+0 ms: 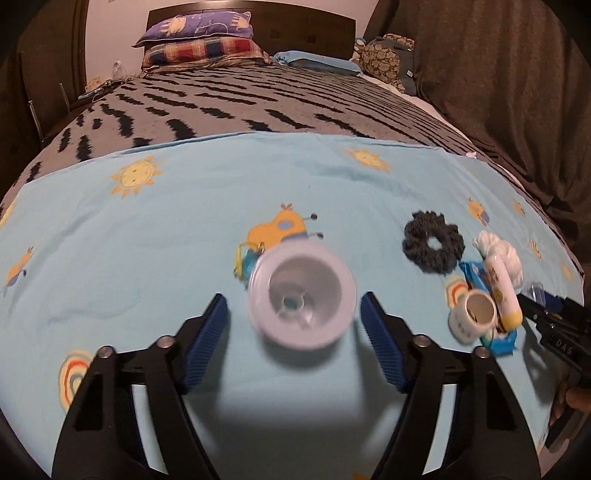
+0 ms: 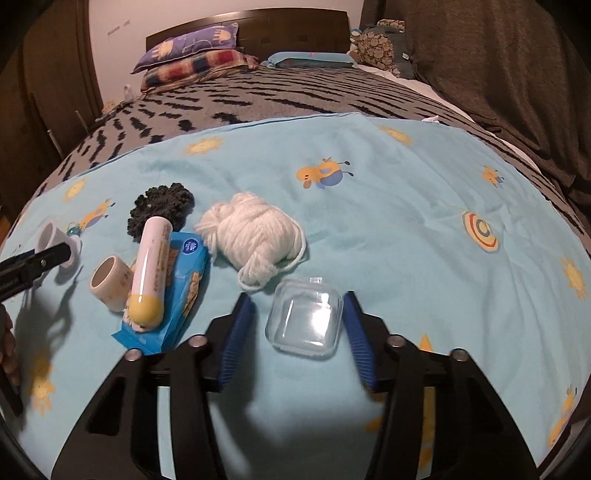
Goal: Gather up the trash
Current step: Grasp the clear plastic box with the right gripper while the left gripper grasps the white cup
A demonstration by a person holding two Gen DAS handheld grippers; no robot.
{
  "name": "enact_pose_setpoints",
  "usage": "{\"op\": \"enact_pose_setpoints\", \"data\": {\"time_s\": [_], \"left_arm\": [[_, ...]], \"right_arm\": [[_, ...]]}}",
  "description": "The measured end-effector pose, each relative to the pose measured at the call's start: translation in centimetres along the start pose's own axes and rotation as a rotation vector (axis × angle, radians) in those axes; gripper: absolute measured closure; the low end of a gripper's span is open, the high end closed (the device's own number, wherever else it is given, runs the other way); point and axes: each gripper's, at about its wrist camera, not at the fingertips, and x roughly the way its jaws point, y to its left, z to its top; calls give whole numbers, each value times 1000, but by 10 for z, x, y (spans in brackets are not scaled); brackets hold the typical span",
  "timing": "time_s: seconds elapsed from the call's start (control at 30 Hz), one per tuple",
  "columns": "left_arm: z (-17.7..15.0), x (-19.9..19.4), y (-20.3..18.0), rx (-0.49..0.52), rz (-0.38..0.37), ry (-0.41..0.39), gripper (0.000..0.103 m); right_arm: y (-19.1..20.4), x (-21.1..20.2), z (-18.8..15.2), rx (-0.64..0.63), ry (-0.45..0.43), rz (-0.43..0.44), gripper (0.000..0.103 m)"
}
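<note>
Left tongs spread around blurred white cup, right tongs spread, flanking clear case.

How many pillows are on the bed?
3 that I can see: a purple pillow on top of a plaid pillow by the headboard, and a light blue pillow to their right. More may be hidden.

Both wrist cams low, close over blue sheet, facing headboard; shared: central clutter.
</note>
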Motion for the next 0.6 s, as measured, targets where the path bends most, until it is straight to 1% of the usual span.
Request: {"op": "enact_pose_setpoints", "data": {"time_s": [0.03,0.07,0.23,0.37,0.47,0.6], "left_arm": [[1,1,0,0,-4,0,48],[3,2,-1,1,-7,0,57],[2,-4,-4,19,-9,-3,58],[-7,-23,-6,19,-24,1,59],[-18,-55,-16,55,-31,-15,60],[-36,-95,-32,90,-61,-37,60]], "right_arm": [[-1,0,0,1,-2,2,65],[-1,-2,-1,3,-6,8,65],[-4,-9,-3,-2,-14,24,65],[-2,-26,-11,-10,-14,40,65],[0,-49,-19,-19,-28,46,65],[4,-83,-31,-30,-52,60,65]]}}
